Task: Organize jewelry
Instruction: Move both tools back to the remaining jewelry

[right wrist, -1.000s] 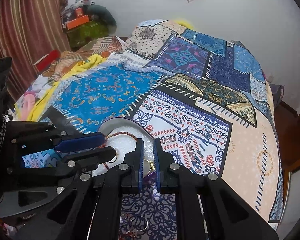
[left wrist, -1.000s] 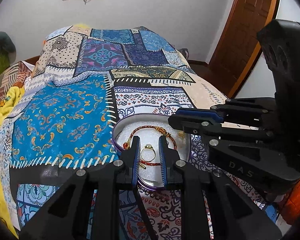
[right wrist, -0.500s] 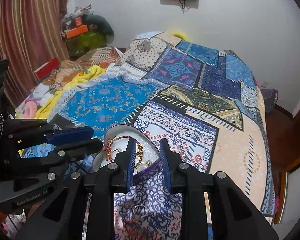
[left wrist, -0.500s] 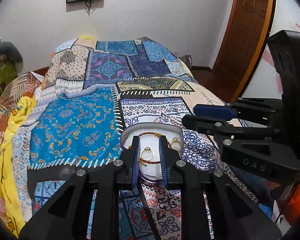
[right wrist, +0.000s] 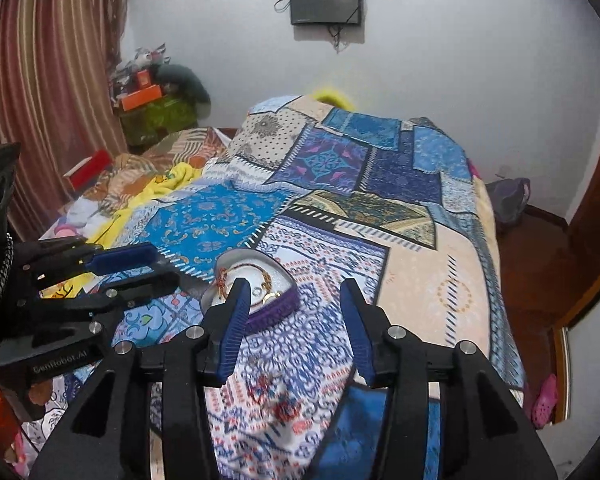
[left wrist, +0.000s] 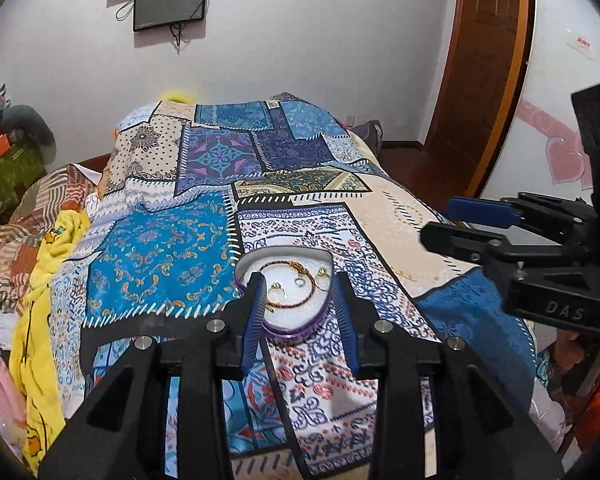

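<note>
A heart-shaped purple jewelry box [left wrist: 288, 330] with white lining lies open on the patchwork bedspread. Inside it are a red and gold bracelet [left wrist: 296, 288] and small gold rings [left wrist: 277, 288]. The box also shows in the right wrist view [right wrist: 276, 308]. My left gripper [left wrist: 300, 312] is open and empty, raised above the box's near side. My right gripper [right wrist: 292, 320] is open and empty, raised to the right of the box; it shows at the right in the left wrist view [left wrist: 460, 220]. Some loose jewelry [right wrist: 268, 392] lies on the bedspread under the right gripper, blurred.
The bed runs back to a white wall with a mounted screen [left wrist: 168, 0]. A yellow blanket [left wrist: 48, 280] and heaped clothes lie on the left. A wooden door [left wrist: 484, 64] stands at the right. The bed's right edge drops to the floor [right wrist: 532, 264].
Both grippers have risen and pulled back from the box and opened wider. The ring that was between the left fingers now lies in the box.
</note>
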Tool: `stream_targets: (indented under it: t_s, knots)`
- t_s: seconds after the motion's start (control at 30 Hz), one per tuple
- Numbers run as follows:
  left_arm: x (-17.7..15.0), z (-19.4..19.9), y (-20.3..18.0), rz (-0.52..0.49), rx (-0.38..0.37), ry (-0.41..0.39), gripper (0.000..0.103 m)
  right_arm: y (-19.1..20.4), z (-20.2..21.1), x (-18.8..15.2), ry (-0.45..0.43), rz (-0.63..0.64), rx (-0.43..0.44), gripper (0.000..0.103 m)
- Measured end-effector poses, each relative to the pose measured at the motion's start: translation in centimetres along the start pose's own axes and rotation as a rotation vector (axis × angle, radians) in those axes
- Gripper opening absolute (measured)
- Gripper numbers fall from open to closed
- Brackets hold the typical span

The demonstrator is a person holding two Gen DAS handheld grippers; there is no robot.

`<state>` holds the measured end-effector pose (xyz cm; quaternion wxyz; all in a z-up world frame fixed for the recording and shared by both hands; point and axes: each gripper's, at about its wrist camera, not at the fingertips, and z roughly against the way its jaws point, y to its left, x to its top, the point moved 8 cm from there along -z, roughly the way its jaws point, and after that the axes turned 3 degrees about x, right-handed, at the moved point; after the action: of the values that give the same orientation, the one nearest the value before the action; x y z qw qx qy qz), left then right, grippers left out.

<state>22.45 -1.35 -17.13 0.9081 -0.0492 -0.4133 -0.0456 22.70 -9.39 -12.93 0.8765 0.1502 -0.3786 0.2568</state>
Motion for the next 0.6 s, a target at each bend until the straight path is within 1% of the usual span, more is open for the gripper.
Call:
stream_targets:
  t_s: [0.1, 0.27, 0.6]
  knots:
    - [-0.5, 0.4, -0.4, 0.005, -0.001, 0.007, 0.039, -0.5, 1.0, -0.8, -0.001, -0.02, -0.008, 0.043]
    - [-1.9, 0.3, -1.3, 0.004, -0.01, 0.042, 0.039, -1.2, 1.8, -2.5, 0.014, -0.046, -0.033, 0.043]
    - [-5.4, -2.6, -3.6, -0.016, -0.049, 0.156, 0.039, -3.2, 1.2, -6.9, 0.098, -0.123, -0.051, 0.043]
